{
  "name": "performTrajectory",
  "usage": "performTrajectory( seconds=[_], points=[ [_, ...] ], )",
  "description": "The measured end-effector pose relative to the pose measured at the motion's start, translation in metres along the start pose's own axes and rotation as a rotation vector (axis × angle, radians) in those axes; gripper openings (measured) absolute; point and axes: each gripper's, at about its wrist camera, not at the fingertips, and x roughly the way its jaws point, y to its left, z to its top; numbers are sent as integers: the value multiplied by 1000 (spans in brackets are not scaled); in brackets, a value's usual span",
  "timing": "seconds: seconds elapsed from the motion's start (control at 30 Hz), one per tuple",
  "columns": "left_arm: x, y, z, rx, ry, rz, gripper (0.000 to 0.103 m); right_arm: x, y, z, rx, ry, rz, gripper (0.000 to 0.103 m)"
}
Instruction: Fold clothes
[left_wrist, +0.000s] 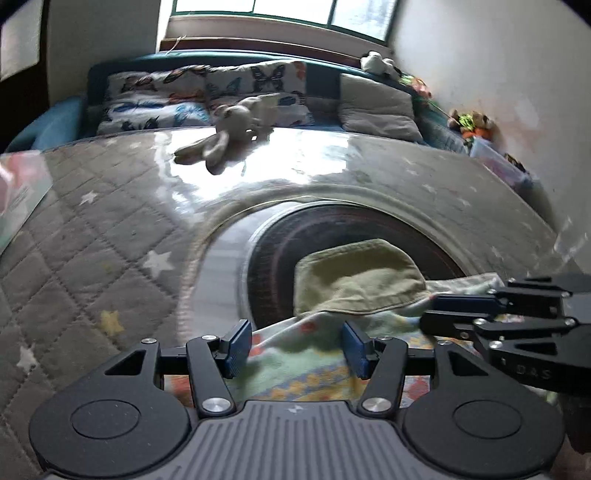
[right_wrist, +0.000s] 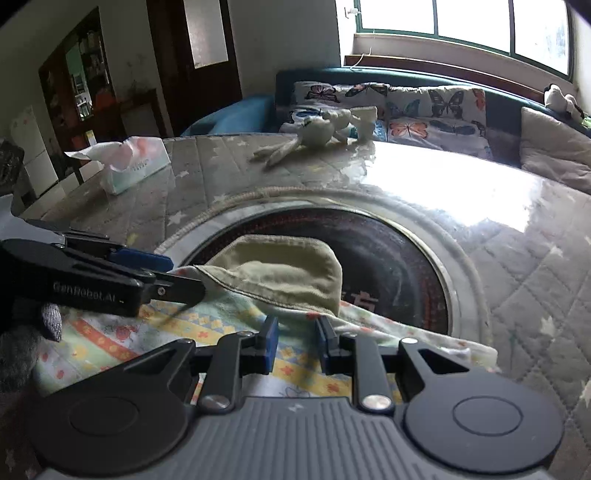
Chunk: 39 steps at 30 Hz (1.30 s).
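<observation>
"GenRobot.AI" on left tool (right_wrist: 162, 269) body; "DAS" on right tool (left_wrist: 436, 314) body; round plate's characters unreadable.

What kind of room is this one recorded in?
Probably a home living or dining room: a table under quilted cloth and clear plastic, a sofa with butterfly cushions below a window, and a tissue box.

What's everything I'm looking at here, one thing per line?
Olive cloth: one, lying on the patterned cloth and the dark disc.
Patterned cloth: one, pale with coloured prints, nearest the cameras.
Dark disc: one, black, set in the table.
Stuffed rabbit: one, grey-white, far side of the table.
Tissue box: one, pale, far left.
Butterfly pillows: several, on the sofa.
Left gripper: black, blue pads, over the patterned cloth.
Right gripper: same, narrower gap.
</observation>
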Motion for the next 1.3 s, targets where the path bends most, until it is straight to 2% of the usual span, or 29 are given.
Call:
performTrajectory(
  seconds=[0.13,0.2,0.4,0.47,0.5,0.7,0.83,0.93,1.07,1.17,1.3],
  points=[
    [-18,8,-3,-2,-23,8,61,-13,9,-2,-32,-7,15,22],
    [-27,9,-7,8,-34,27,68,-18,17,-5,-46,-3,27,22],
    [-46,11,-28,64,-53,115,81,-31,42,-20,-88,-5,59,23],
    [-50,14,-36,75,-52,144,81,-35,51,-25,-101,-9,68,26],
    [-51,16,-39,75,-50,161,81,-37,56,-28,-107,-11,73,31],
    [-51,39,-46,1,-48,220,83,-42,86,-35,-158,-15,129,31],
    [-54,48,-46,-33,-55,216,83,-38,106,-37,-189,-11,162,31],
    [-59,50,-46,-37,-74,235,82,-38,119,-35,-221,-25,185,31],
    [-55,58,-47,-53,-61,256,83,-29,138,-38,-257,-11,209,31],
    [-59,61,-48,-70,-65,252,83,-30,153,-41,-307,-28,203,31],
    [-66,58,-48,-78,-77,247,83,-31,165,-44,-322,-20,249,31]
  ],
)
